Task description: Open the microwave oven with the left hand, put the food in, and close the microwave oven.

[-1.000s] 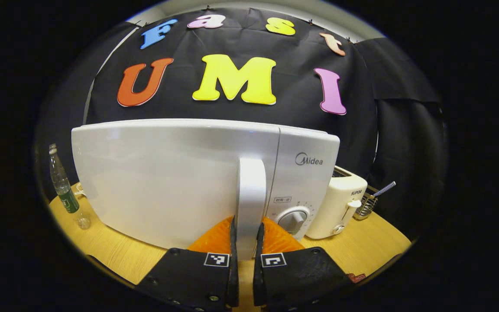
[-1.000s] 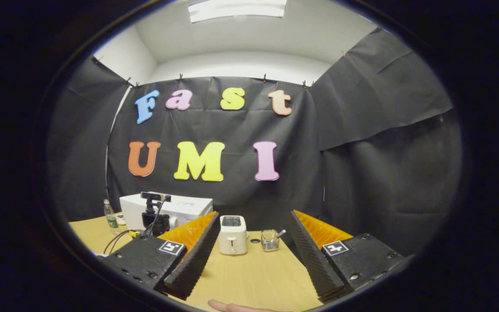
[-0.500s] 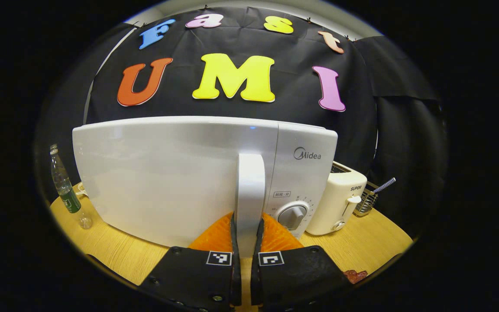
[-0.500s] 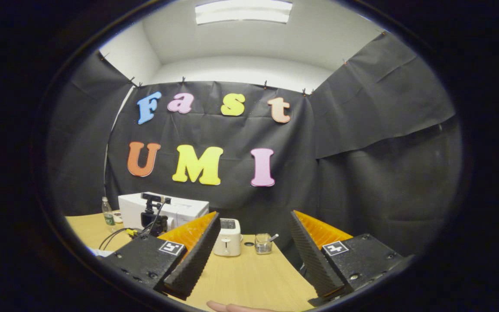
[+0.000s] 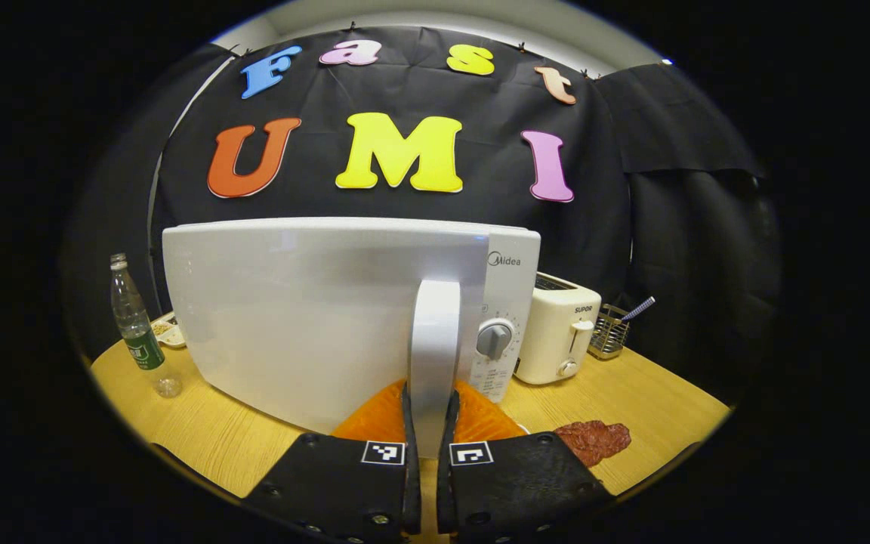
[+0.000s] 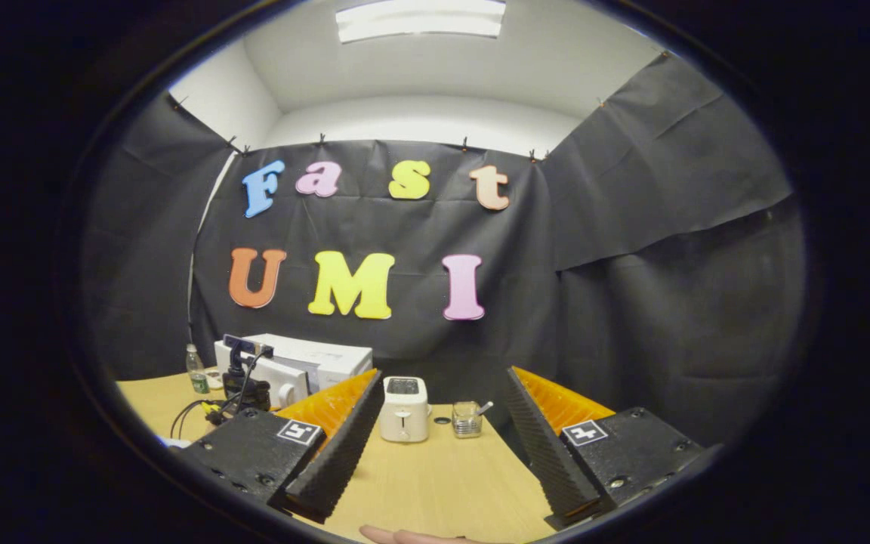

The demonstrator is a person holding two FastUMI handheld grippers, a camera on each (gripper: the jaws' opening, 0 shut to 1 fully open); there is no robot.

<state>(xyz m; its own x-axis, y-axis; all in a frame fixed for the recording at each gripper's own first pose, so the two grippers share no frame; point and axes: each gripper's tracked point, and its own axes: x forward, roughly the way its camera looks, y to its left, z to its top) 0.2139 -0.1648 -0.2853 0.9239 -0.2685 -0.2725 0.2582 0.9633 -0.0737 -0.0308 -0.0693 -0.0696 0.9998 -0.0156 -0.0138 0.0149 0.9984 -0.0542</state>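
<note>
The white microwave (image 5: 507, 302) stands on the wooden table, its door (image 5: 306, 317) swung a little out from the control panel. My left gripper (image 5: 428, 423) is shut on the door's upright white handle (image 5: 433, 340), a finger pressing each side. A reddish-brown piece of food (image 5: 592, 440) lies on the table to the right of that gripper. In the right gripper view, my right gripper (image 6: 442, 381) hangs open above the table with nothing between its fingers. The microwave (image 6: 314, 361) sits far off at the left there, with the left gripper (image 6: 242, 378) at its door.
A cream toaster (image 5: 559, 329) and a wire basket (image 5: 610, 332) stand right of the microwave. A clear bottle with a green label (image 5: 137, 332) and a small dish (image 5: 167, 329) sit at its left. Part of a hand (image 6: 405, 536) shows at the bottom edge of the right gripper view.
The left gripper has pulled back with the handle, and the door has swung out from the control panel. The food has come into sight. The right gripper has barely moved.
</note>
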